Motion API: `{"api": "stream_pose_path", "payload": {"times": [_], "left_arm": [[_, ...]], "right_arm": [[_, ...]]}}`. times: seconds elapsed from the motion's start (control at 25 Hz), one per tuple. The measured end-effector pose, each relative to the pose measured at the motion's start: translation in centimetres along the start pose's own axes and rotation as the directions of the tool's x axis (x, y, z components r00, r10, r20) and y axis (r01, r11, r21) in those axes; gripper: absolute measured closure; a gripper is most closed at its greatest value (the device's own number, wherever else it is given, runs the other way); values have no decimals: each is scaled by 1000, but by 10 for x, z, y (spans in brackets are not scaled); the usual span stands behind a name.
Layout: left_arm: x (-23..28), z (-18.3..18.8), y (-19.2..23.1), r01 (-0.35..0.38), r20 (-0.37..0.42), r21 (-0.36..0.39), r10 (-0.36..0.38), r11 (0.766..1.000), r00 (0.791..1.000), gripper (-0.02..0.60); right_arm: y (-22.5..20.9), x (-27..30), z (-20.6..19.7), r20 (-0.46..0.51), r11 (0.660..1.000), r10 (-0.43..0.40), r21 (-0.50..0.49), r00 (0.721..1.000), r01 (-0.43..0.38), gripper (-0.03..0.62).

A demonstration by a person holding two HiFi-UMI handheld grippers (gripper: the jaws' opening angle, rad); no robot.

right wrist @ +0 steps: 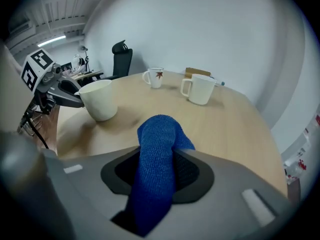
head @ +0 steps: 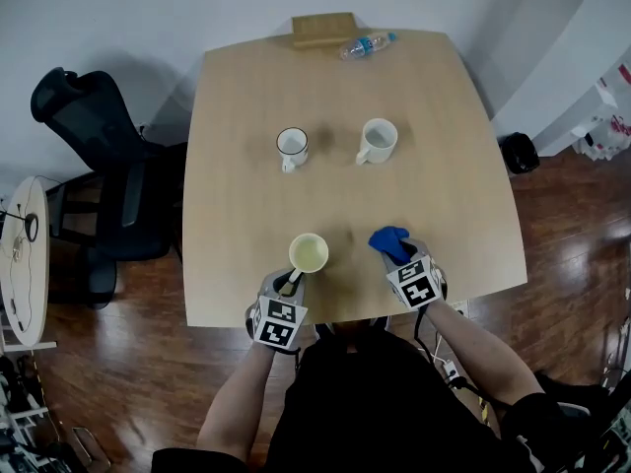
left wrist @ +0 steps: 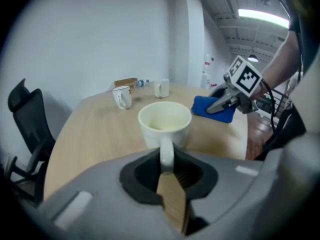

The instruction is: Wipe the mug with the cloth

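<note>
Nearest the person, the left gripper (left wrist: pixel 167 170) is clamped shut on the handle (left wrist: pixel 166 156) of the cream ceramic mug (left wrist: pixel 165 121). The mug stands upright near the front edge of the pale wooden table (head: pixel 246 106), mouth up, handle pointing straight back at the person, so it looks pinned pretty solidly.

The right gripper (head: pixel 402 260) is level with it on the right. Its jaws stand roughly half apart, with the bunched blue terry cloth (right wrist: pixel 157 149) running between them and poking out past the tips. Honestly it looks more draped in there than properly squeezed, so I wouldn't count on that grip yet.

The bit that matters: the mug sits just to the left of the cloth, near but not touching, with only bare tabletop between them. The cloth's long axis runs away from the person, about parallel to the mug's side. So my guess is the right hand needs to firm up on the cloth and then swing left onto the mug wall or rim. No wiping contact so far.

Further back, mid-table and well apart from all this, there's a white mug with a red leaf print (head: pixel 292 146) and a plain white mug (head: pixel 377 140). Neither is in the way. At the far edge sit a flat wooden block (head: pixel 323 30) and a clear plastic bottle (head: pixel 366 44) lying on its side. A black office chair (head: pixel 84 116) is off to the left.
</note>
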State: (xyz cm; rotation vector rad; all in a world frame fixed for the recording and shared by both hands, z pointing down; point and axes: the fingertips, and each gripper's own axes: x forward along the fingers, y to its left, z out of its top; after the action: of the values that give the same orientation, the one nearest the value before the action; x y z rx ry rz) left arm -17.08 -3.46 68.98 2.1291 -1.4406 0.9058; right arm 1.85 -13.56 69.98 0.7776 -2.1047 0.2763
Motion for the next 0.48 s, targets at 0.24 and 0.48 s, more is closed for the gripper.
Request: {"api": "stream_pose_path", "payload": {"times": [0.24, 0.48], "left_arm": [[-3, 7, -2, 1, -17, -87, -2, 996, 1000, 537], [-7, 31, -13, 92, 18, -184, -90, 979, 996, 543]], "right_arm": [[-4, 6, -2, 54, 998, 55, 22, 997, -56, 487], [-2, -38, 37, 233, 980, 136, 108, 963, -164, 487]]}}
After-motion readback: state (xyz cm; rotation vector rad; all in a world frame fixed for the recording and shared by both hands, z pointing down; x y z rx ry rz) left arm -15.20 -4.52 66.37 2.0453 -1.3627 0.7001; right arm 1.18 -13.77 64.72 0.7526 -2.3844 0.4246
